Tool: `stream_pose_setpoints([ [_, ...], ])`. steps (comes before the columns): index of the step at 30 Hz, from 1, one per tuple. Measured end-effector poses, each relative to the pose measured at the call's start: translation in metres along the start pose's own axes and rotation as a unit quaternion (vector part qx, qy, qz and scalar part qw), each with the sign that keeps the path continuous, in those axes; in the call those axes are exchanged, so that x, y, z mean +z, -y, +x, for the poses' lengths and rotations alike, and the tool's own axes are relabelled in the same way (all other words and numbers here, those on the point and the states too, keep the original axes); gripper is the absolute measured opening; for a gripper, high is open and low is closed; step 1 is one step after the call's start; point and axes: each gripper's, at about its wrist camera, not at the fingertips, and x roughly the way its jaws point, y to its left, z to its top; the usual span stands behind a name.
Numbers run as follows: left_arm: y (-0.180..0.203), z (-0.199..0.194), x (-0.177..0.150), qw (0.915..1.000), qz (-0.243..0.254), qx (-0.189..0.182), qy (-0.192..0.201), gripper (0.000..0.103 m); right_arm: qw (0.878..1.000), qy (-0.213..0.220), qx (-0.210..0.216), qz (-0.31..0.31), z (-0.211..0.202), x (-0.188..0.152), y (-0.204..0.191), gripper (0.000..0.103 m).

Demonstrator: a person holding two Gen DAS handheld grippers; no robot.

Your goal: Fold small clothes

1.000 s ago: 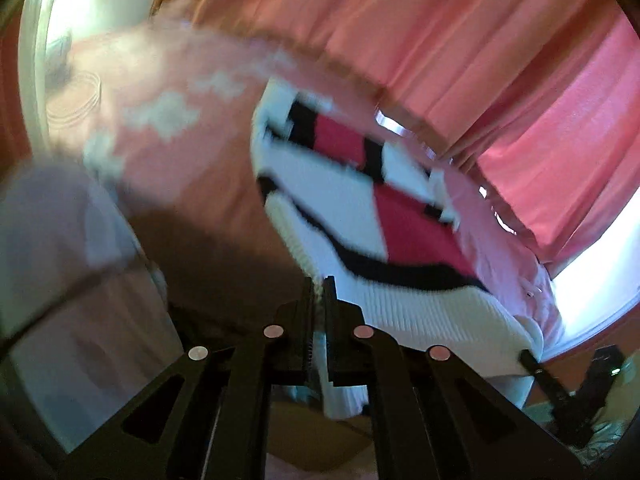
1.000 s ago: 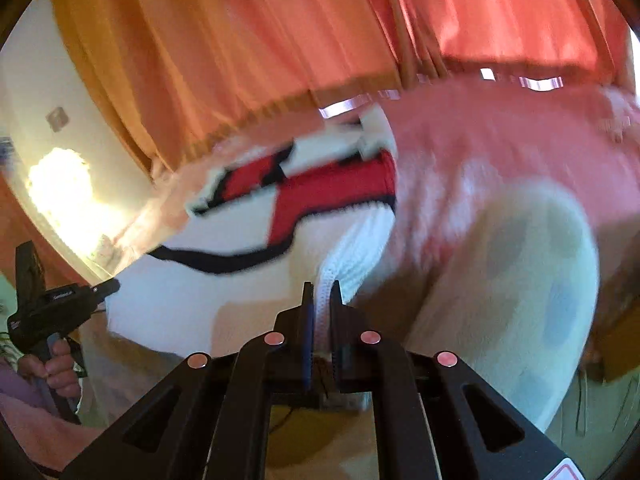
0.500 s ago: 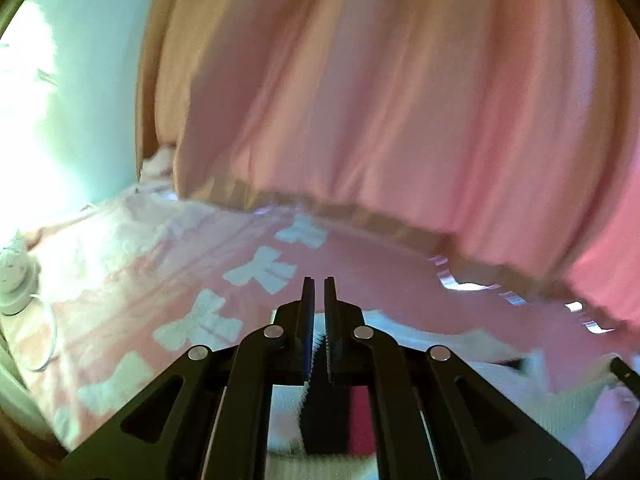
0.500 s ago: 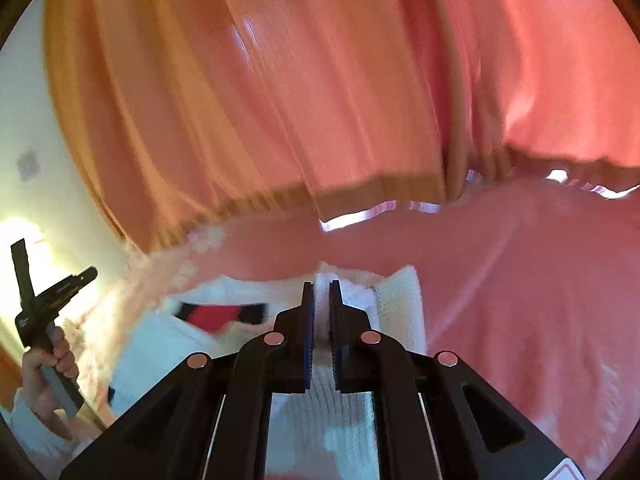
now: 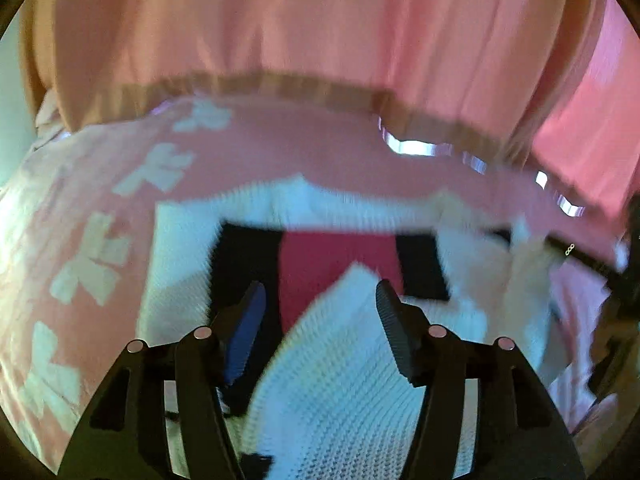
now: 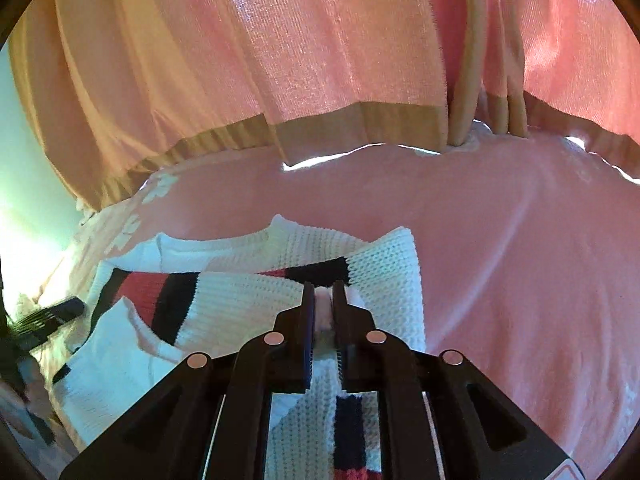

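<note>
Hanging curtains [image 6: 248,60] back the sweater [image 6: 248,300]; left tongs [image 5: 320,300] just widened, right tongs [image 6: 323,300] pinch it.

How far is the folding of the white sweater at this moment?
Done: one part of the sweater already lies folded over the red and black stripes on the pink bedspread. In hand: the right claw is shut on a white edge, its jaws just starting to open; the left claw has just been opening, its pads clear of the knit. Left: release the right side and any further folds.
</note>
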Motion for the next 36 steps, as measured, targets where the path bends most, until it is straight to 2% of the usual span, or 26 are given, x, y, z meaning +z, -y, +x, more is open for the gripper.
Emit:
stream_pose_setpoints([
  [2, 0.0, 0.016, -0.007, 0.9994, -0.009, -0.003, -0.034, 0.054, 1.0, -0.002, -0.003, 0.002, 0.0, 0.001, -0.001, 0.013],
  [4, -0.003, 0.028, -0.012, 0.9963, -0.031, -0.03, -0.074, 0.036, 1.0, -0.003, -0.002, 0.007, 0.0, 0.001, 0.002, 0.013],
  [5, -0.005, 0.029, -0.015, 0.9945, -0.037, -0.048, -0.085, 0.019, 1.0, -0.002, -0.003, 0.008, -0.002, 0.001, 0.002, 0.013],
  [6, -0.005, 0.03, -0.016, 0.9929, -0.04, -0.067, -0.09, 0.012, 1.0, -0.001, -0.003, 0.009, -0.003, 0.001, 0.003, 0.013],
  [7, -0.004, 0.025, -0.014, 0.9925, -0.039, -0.078, -0.086, 0.011, 1.0, 0.005, -0.004, 0.011, -0.006, 0.002, 0.004, 0.013],
  [9, -0.002, 0.011, -0.009, 0.994, -0.038, -0.084, -0.06, 0.01, 1.0, 0.023, -0.004, 0.017, -0.014, 0.006, 0.004, 0.01],
  [11, -0.002, -0.011, 0.007, 0.9955, -0.04, -0.085, -0.011, 0.01, 0.998, 0.056, 0.005, 0.023, -0.027, 0.015, 0.004, 0.01],
  [13, -0.007, -0.028, 0.03, 0.9956, -0.047, -0.07, 0.041, 0.011, 0.996, 0.088, 0.004, 0.009, -0.035, 0.03, -0.003, 0.009],
  [14, -0.01, -0.033, 0.044, 0.9954, -0.048, -0.053, 0.064, 0.011, 0.996, 0.091, 0.002, 0.001, -0.033, 0.037, -0.005, 0.009],
  [16, -0.025, -0.029, 0.065, 0.9933, -0.064, -0.004, 0.096, 0.012, 0.996, 0.092, -0.009, -0.005, -0.02, 0.048, -0.004, 0.01],
  [17, -0.035, -0.021, 0.073, 0.9921, -0.075, 0.02, 0.099, 0.015, 0.996, 0.085, -0.017, -0.003, -0.011, 0.05, 0.0, 0.012],
  [19, -0.056, 0.007, 0.081, 0.9899, -0.09, 0.071, 0.084, 0.016, 0.998, 0.048, -0.034, 0.014, 0.006, 0.048, 0.011, 0.015],
  [21, -0.072, 0.029, 0.077, 0.9873, -0.099, 0.108, 0.06, 0.015, 0.999, 0.027, -0.013, 0.035, 0.007, 0.04, 0.018, 0.019],
  [23, -0.081, 0.039, 0.068, 0.9866, -0.108, 0.119, 0.03, 0.018, 1.0, -0.008, 0.006, 0.019, 0.007, 0.03, 0.014, 0.037],
  [24, -0.083, 0.038, 0.066, 0.9872, -0.113, 0.111, 0.019, 0.027, 1.0, -0.018, -0.003, 0.001, 0.007, 0.023, 0.01, 0.046],
  [25, -0.082, 0.031, 0.062, 0.9888, -0.115, 0.093, 0.02, 0.033, 1.0, -0.025, -0.01, -0.011, 0.008, 0.018, 0.006, 0.051],
  [26, -0.081, 0.021, 0.057, 0.9893, -0.112, 0.089, 0.028, 0.05, 0.999, -0.041, -0.015, -0.022, 0.011, 0.012, 0.003, 0.052],
  [27, -0.079, 0.013, 0.053, 0.9894, -0.107, 0.092, 0.035, 0.062, 0.998, -0.053, -0.019, -0.026, 0.016, 0.008, 0.002, 0.053],
  [28, -0.071, 0.002, 0.045, 0.9897, -0.092, 0.099, 0.046, 0.064, 0.997, -0.072, -0.018, -0.028, 0.024, 0.002, 0.001, 0.054],
  [30, -0.063, -0.001, 0.038, 0.9916, -0.062, 0.102, 0.049, 0.071, 0.995, -0.1, -0.012, -0.025, 0.038, -0.008, 0.002, 0.054],
  [31, -0.059, -0.001, 0.033, 0.993, -0.053, 0.098, 0.041, 0.072, 0.993, -0.115, -0.007, -0.018, 0.048, -0.014, 0.003, 0.05],
  [32, -0.056, 0.002, 0.031, 0.994, -0.052, 0.091, 0.033, 0.072, 0.993, -0.115, -0.002, -0.014, 0.052, -0.016, 0.004, 0.04],
  [33, -0.055, 0.006, 0.029, 0.9946, -0.056, 0.085, 0.02, 0.072, 0.994, -0.107, 0.006, -0.014, 0.051, -0.016, 0.002, 0.011],
  [35, -0.057, 0.011, 0.029, 0.9946, -0.063, 0.082, 0.009, 0.072, 0.997, -0.074, 0.007, -0.014, 0.036, -0.004, -0.002, 0.011],
  [36, -0.057, 0.012, 0.03, 0.9942, -0.065, 0.085, 0.011, 0.072, 0.999, -0.037, 0.009, -0.021, 0.02, 0.004, -0.007, 0.01],
])
